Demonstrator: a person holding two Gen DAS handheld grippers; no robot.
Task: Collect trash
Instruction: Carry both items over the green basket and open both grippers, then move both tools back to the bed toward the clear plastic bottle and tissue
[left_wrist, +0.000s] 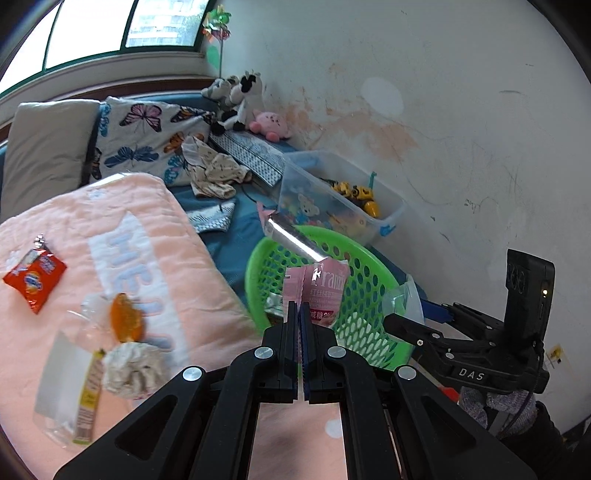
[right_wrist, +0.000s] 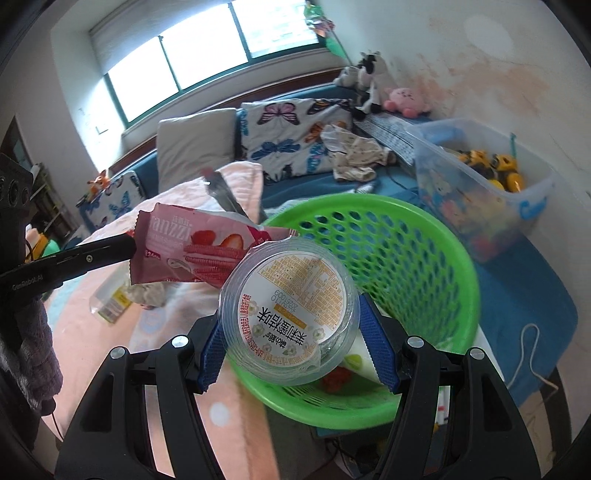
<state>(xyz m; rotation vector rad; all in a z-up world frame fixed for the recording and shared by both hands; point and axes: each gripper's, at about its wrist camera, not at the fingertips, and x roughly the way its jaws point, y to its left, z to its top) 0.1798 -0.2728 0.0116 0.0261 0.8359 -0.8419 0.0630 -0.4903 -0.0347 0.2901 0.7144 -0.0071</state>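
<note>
Left gripper, jaws closed flat on the lower edge of a pink biscuit wrapper, holds it upright over the near rim of the green perforated basket, presumably so it can fall inside on release. The wrapper is torn open, its silver lining curling upward. Right gripper, blue pads pressing either side of a clear plastic cup, carries it tilted, printed lid toward the camera, above the same basket's near rim. The lid is partly peeled at its lower edge. On the pink blanket remaining trash lies near its front edge: an orange snack packet, a crumpled tissue and a clear wrapper.
</note>
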